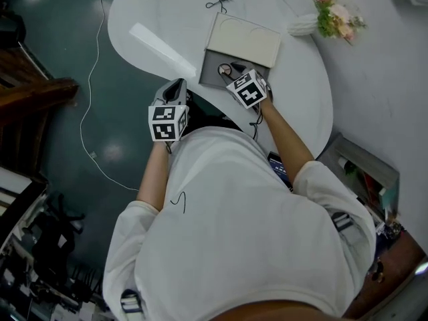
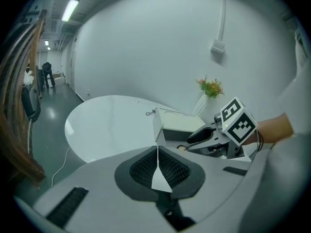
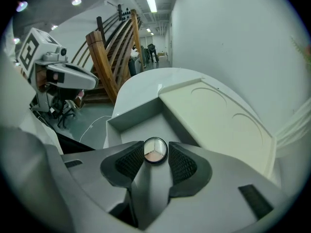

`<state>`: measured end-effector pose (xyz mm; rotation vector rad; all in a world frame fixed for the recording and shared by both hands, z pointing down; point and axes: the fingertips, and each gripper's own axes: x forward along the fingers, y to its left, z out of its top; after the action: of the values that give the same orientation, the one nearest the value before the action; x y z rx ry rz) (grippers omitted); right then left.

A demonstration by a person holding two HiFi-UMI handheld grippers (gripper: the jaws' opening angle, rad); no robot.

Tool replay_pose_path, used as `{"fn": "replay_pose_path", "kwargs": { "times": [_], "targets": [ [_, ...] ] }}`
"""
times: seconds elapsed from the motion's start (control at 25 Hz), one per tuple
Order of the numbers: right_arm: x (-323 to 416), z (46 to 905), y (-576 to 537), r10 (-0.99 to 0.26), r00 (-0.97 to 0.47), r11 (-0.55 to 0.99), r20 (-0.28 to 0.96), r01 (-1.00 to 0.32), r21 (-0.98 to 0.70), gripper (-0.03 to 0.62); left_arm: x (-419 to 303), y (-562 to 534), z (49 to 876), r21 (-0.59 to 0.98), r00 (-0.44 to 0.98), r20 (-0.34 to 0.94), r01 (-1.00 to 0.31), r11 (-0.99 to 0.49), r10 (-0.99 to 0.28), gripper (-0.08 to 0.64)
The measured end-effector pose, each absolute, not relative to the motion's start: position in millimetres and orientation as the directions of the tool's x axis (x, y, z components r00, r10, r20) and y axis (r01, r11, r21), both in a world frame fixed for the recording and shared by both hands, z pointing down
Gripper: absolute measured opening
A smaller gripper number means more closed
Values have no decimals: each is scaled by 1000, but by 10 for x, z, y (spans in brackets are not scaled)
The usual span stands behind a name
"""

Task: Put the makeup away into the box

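Note:
An open grey box (image 1: 208, 65) with a cream lid (image 1: 244, 40) folded back stands on the white oval table (image 1: 160, 12). Over the box's inside, my right gripper (image 1: 231, 71) points steeply down. A small round makeup compact (image 3: 155, 151) with a black rim sits between its fingertips, and the pads touch the rim on both sides. Grey box floor (image 3: 146, 125) shows behind it. My left gripper (image 1: 176, 87) hovers at the table's near edge, left of the box. Its jaws (image 2: 157, 149) are shut together with nothing in them. The left gripper view also shows the right gripper (image 2: 193, 138) at the box (image 2: 177, 131).
A white vase with pink flowers (image 1: 334, 15) lies at the table's far right. A small black cord (image 1: 219, 4) rests behind the box. A wooden staircase (image 3: 109, 52) stands to the left, and a thin cable (image 1: 87, 112) runs over the dark floor.

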<state>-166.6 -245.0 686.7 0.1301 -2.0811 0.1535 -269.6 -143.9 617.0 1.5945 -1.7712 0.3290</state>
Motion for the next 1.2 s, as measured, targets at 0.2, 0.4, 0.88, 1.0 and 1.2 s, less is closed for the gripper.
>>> {"fn": "replay_pose_path", "kwargs": {
  "times": [0.2,0.4,0.88,1.0,1.2],
  "targets": [
    [-1460,6647,-2487,-129,-542,962,830,-272,-29,-2,-2537,-1609,6148,277,94,642,-954,115,-761,25],
    [-1179,6541,-2400,-180,-541,937,822,-347,-23,-2,-2368,-1758,6095,281,151,623,-959,40,-767,25],
    [-590,6078,-2512,-470,-553,702,688,-707,-88,-3,-1898,-2132,5987,268,271,591,-954,-131,-760,25],
    [-512,5880,-2557,-520,-568,686,638,-723,-83,-3,-1739,-2239,5840,263,291,560,-950,-166,-776,25],
    [-384,5363,-2666,-620,-580,649,529,-758,-70,-3,-1584,-2363,5327,198,293,467,-954,-224,-834,25]
  ]
}}
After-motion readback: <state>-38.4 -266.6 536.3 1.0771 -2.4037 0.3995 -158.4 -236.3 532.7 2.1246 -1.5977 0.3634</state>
